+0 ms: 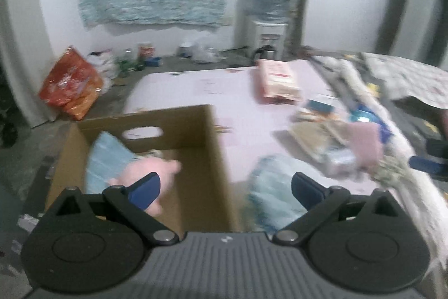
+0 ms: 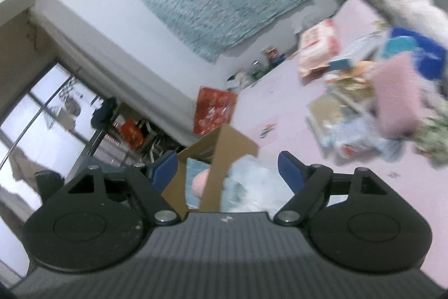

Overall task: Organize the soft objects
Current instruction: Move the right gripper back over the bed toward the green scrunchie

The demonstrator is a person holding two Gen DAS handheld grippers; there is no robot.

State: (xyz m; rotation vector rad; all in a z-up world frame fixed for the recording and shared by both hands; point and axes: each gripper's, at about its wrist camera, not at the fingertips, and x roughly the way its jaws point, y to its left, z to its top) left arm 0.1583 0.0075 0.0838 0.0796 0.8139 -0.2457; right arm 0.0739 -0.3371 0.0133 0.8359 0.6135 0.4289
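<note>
Pink bed [image 1: 240, 136]: left gripper [image 1: 225, 188] and right gripper [image 2: 228, 168] both released, empty; blue cloth [image 1: 273, 195] lies just right of the cardboard box [image 1: 215, 147], nearer left fingers [image 1: 303, 191].

Both hand-held grippers [image 1: 225, 191] [image 2: 227, 173] wide apart, empty

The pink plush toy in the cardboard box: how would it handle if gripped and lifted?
The pink plush toy looks rounded and stuffed, so probably squashy and light. It lies loose in the cardboard box, so it should lift freely, perhaps sagging.
</note>
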